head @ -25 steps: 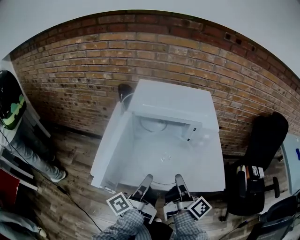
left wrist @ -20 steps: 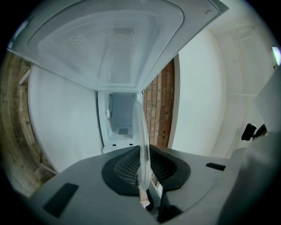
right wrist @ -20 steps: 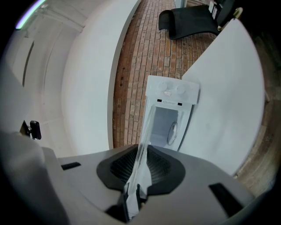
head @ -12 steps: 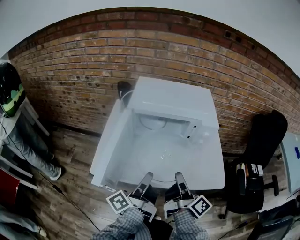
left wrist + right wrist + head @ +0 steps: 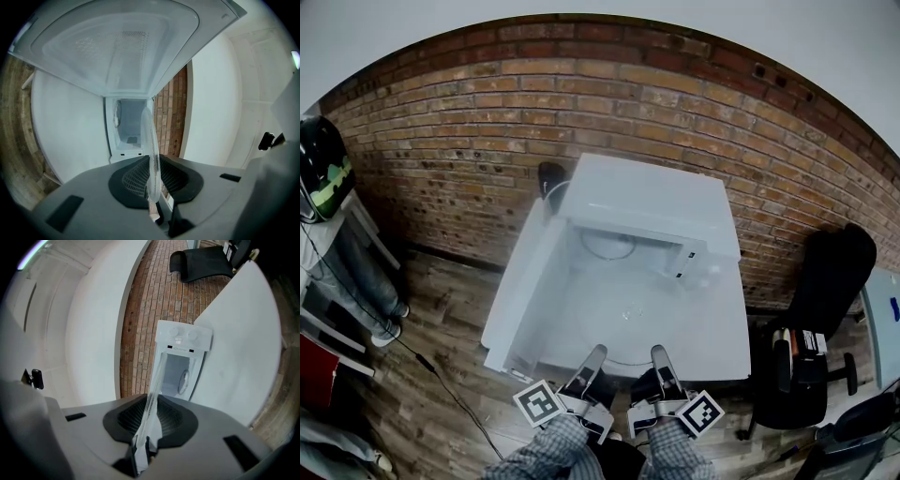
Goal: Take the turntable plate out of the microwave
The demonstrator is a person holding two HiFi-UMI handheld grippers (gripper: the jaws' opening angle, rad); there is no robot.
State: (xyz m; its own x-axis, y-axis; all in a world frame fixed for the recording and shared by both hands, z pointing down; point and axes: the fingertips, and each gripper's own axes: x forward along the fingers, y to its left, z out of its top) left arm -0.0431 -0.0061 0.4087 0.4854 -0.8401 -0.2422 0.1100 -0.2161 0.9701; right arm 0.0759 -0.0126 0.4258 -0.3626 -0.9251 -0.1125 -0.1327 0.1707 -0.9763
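Note:
The clear glass turntable plate hangs level in front of the white microwave, outside its cavity. The microwave door stands open to the left. My left gripper is shut on the plate's near rim, and my right gripper grips it beside it. The left gripper view has the plate edge-on between the left gripper's pads, with the open cavity beyond. The right gripper view shows the plate pinched in the right gripper, whose jaws are opening slightly.
The microwave stands on a white table against a brick wall. A black office chair is at the right. A person stands at the left on the wood floor, near a cable. A dark object sits behind the door.
Both grippers and the plate have stayed where they were. The person at the left has shifted a little.

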